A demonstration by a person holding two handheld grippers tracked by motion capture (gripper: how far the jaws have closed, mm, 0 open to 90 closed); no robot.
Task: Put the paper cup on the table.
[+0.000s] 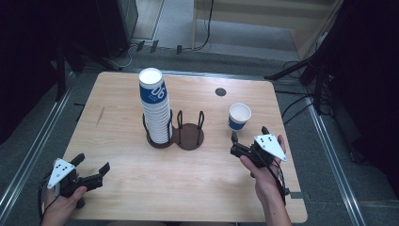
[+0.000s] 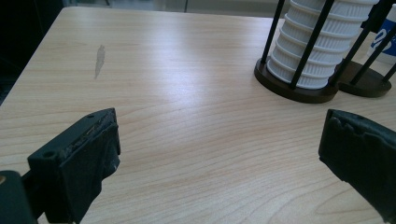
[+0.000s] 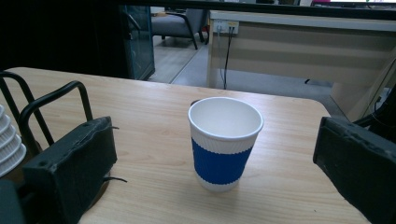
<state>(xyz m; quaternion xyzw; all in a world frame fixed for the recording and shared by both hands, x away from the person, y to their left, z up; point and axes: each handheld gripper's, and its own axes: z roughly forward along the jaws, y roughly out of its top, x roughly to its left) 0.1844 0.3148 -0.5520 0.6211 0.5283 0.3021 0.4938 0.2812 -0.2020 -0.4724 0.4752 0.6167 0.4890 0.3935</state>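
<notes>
Right gripper (image 1: 248, 139) lined up on the single paper cup (image 3: 225, 142), jaws wide.
Light, thin-walled, easily crushed: grip gently across the blue band; left gripper (image 1: 91, 165) idles with jaws wide, near left on the tabletop (image 1: 122, 155).

black grippers, padded black jaws, grey three-cornered plates, trailing cables

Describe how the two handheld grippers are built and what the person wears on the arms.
Each gripper, left and right, is black with two blocky padded jaws, topped by a grey three-cornered plate dotted with small dark marks. A black cable trails from each. The jaw pads look scuffed along their edges. No sleeves are visible on the forearms.
</notes>
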